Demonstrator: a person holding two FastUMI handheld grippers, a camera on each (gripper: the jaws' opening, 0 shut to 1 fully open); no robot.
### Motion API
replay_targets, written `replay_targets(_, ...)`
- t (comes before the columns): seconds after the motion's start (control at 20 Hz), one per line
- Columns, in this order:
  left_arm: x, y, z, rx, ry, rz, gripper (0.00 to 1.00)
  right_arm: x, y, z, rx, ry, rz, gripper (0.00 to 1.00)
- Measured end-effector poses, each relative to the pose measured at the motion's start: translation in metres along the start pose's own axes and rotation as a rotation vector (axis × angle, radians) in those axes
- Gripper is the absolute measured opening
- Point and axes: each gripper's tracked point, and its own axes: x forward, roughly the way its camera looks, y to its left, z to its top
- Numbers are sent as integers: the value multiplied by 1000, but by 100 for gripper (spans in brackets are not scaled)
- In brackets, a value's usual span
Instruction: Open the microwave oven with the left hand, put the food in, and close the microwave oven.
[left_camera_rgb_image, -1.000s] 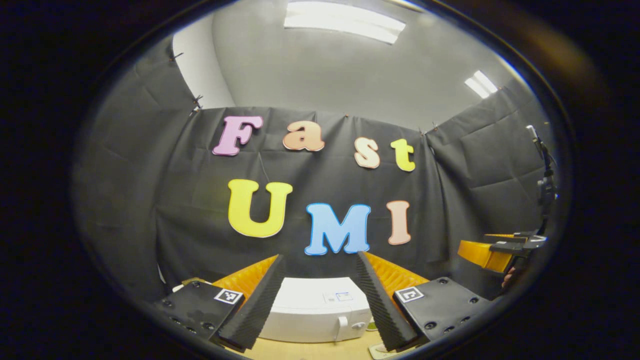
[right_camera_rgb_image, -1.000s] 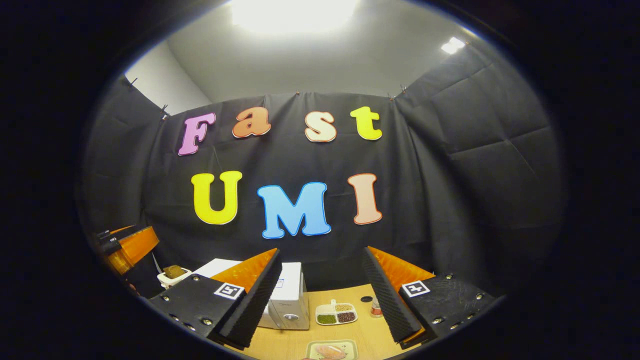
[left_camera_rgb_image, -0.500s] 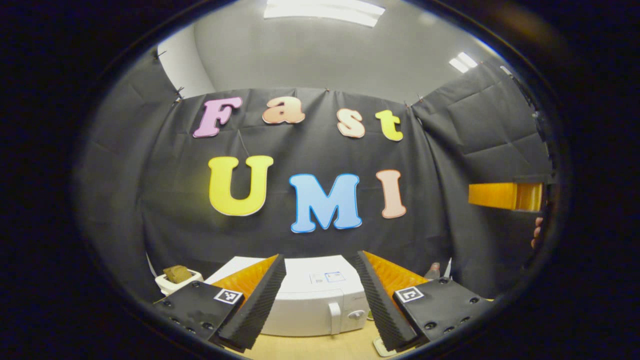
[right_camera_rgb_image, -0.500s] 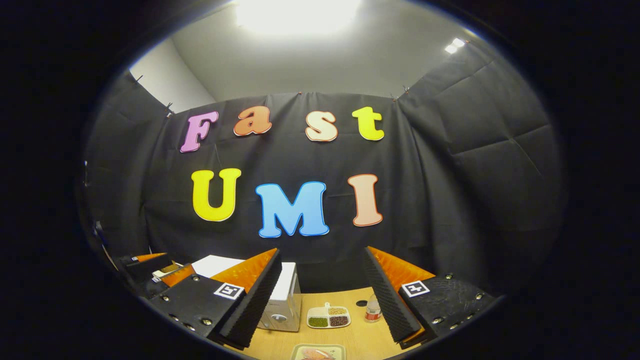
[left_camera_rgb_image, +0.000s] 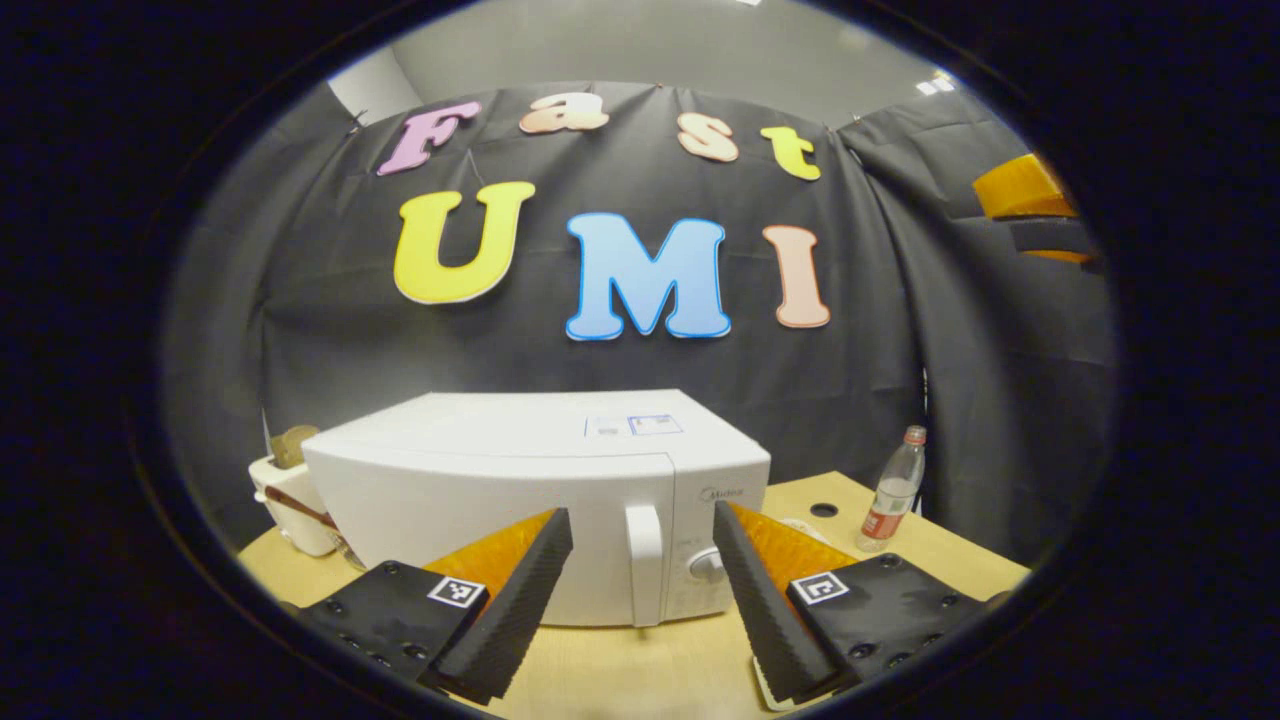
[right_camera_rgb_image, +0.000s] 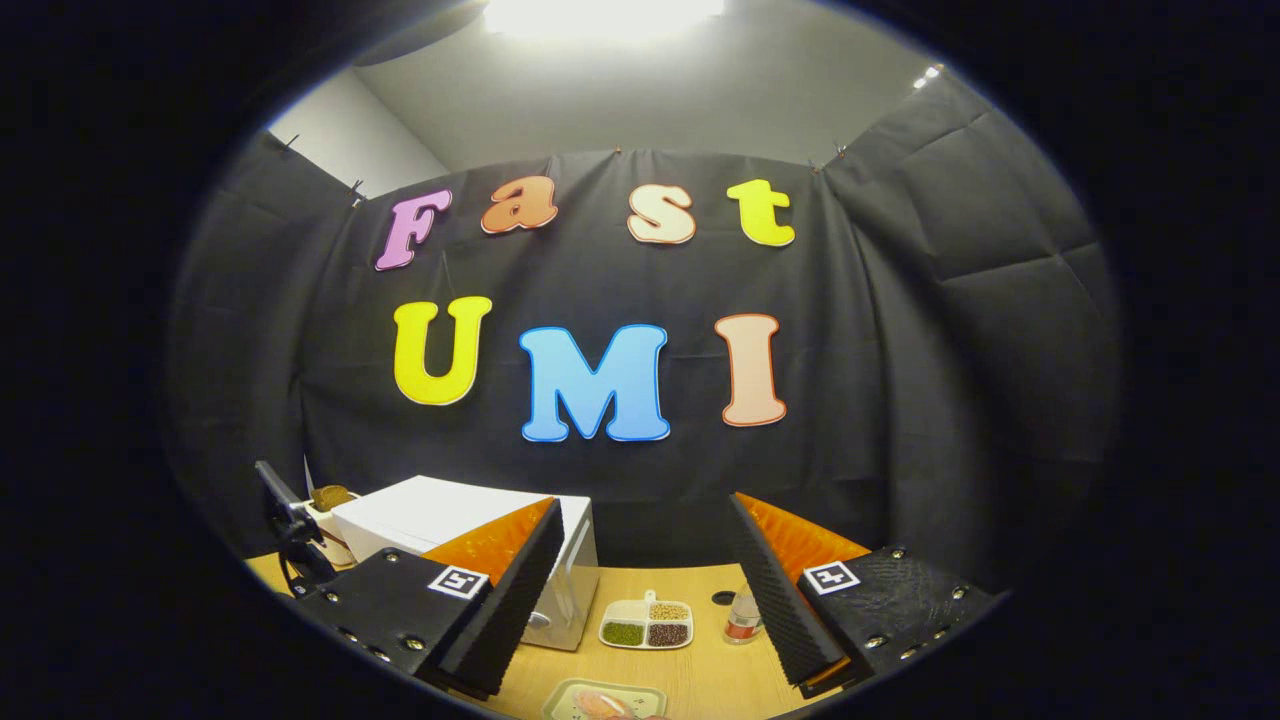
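Observation:
The white microwave stands on the wooden table with its door shut; its upright handle and a round knob face me. My left gripper is open, a short way in front of the handle, with nothing between its fingers. In the right gripper view the microwave sits at the left, and a pale tray with pinkish food lies at the bottom edge. My right gripper is open and empty, above the table. The right gripper also shows high at the right in the left gripper view.
A plastic bottle stands right of the microwave, near a hole in the table. A white appliance with bread sits to its left. A divided dish of beans and the bottle lie between microwave and food tray.
The left gripper has come down and closer to the microwave, which now looms large with its handle between the fingers. The right gripper has tipped slightly downward.

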Motion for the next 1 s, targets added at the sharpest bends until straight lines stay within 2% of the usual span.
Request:
replay_targets(0.15, 24, 6, -26, 13, 44, 33, 95, 0, -10, -12, -27, 29, -10, 99)
replay_targets(0.25, 40, 5, -35, 12, 60, 28, 94, 0, -17, -19, -27, 49, -30, 99)
replay_targets(0.35, 49, 5, -46, 9, 84, 30, 84, -2, -22, -23, -26, 62, -50, 99)
replay_targets(0.4, 52, 4, -48, -4, 94, 18, 67, -4, -23, -24, -30, 66, -57, 98)
replay_targets(0.5, 59, -6, -49, 5, 95, -10, 43, -6, -22, -27, -40, 74, -65, 99)
replay_targets(0.55, 54, -6, -49, 25, 103, -12, 36, -7, -21, -29, -43, 78, -66, 99)
replay_targets(0.7, 52, -5, -50, 22, 132, -49, 24, -10, -16, -33, -42, 90, -66, 99)
replay_targets(0.75, 51, -6, -51, 34, 137, -56, 24, -11, -14, -34, -40, 93, -65, 99)
replay_targets(0.9, 53, -6, -51, 57, 155, -60, 12, -12, -8, -37, -36, 100, -58, 99)
replay_targets(1.0, 51, -6, -51, 49, 181, -81, 13, -13, -3, -37, -41, 97, -50, 99)
